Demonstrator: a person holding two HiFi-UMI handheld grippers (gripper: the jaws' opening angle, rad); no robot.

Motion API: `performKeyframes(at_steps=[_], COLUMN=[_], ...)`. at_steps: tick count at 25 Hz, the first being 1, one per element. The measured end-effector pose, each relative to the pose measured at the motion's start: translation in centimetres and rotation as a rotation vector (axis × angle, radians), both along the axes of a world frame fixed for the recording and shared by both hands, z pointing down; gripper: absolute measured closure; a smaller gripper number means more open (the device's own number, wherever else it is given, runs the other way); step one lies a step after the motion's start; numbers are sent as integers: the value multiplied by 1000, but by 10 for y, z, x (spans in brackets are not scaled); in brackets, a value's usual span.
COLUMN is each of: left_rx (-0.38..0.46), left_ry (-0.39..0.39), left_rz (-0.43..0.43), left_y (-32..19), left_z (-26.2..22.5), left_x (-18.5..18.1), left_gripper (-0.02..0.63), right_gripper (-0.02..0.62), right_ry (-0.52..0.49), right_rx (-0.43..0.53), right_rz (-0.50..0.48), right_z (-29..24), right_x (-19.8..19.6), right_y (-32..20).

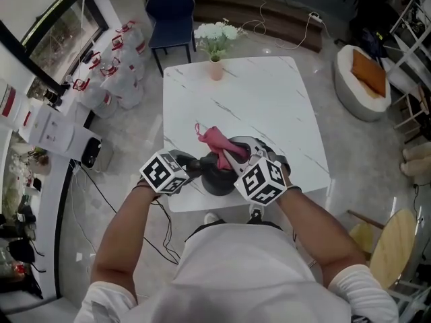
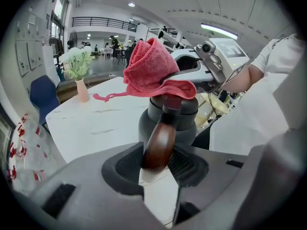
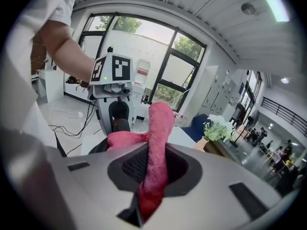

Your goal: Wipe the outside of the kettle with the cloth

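Grip looks sound on both sides. Nearest the person, the left gripper (image 2: 158, 163) is closed on the brown wooden handle (image 2: 160, 139) of the dark kettle (image 1: 217, 179), which stands at the near edge of the white table (image 1: 269, 106). Just right of it, the right gripper (image 3: 152, 174) pinches a fold of the pink cloth (image 3: 156, 138). The rest of the cloth is heaped on the kettle's top, touching it.

To wipe well, I judge the left hold should be firm so the kettle neither twists nor slides off the near edge. The cloth should be drawn down from the top and round the wall in overlapping passes. Turning the kettle by its handle would bring the hidden side round.

At the far edge a vase of white flowers (image 1: 215, 66) stands well apart, out of the way.
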State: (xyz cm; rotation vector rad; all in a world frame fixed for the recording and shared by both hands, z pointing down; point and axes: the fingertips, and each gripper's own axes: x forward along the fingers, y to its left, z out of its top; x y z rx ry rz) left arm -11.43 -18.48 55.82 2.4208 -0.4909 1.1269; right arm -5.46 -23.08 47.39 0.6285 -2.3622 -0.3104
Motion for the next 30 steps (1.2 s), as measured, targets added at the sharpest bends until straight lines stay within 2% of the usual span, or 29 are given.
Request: performKeyframes(at_steps=[4, 8, 12, 15, 18, 22, 26, 28, 30], left_rx=[30, 62, 32, -10, -59, -87, -102, -124, -146], left_ry=[16, 35, 118, 178, 241, 321, 343, 363, 380], left_rz=[-86, -168, -320, -434, -544, -647, -702, -727, -750], left_y=[-3, -11, -17, -24, -29, -35, -35, -35, -33], left_z=[-4, -7, -6, -3, 1, 1, 5, 5, 5], left_x=[7, 11, 3, -8, -16, -18, -17, -16, -15], left_gripper=[466, 484, 495, 495, 497, 499, 499, 499, 499], right_gripper=[537, 535, 535, 535, 535, 535, 534, 534, 534], right_ry=[26, 21, -182, -354, -508, -596, -580, -496, -359], right_rx=[22, -29, -132, -213, -317, -418, -480, -440, -349], right_rz=[16, 97, 199, 222, 199, 178, 164, 131, 107], right_z=[2, 1, -23, -41, -52, -46, -26, -15, -1], right_x=[16, 49, 83, 90, 74, 38, -6, -26, -37], right_y=[-8, -21, -20, -14, 3, 17, 23, 25, 23])
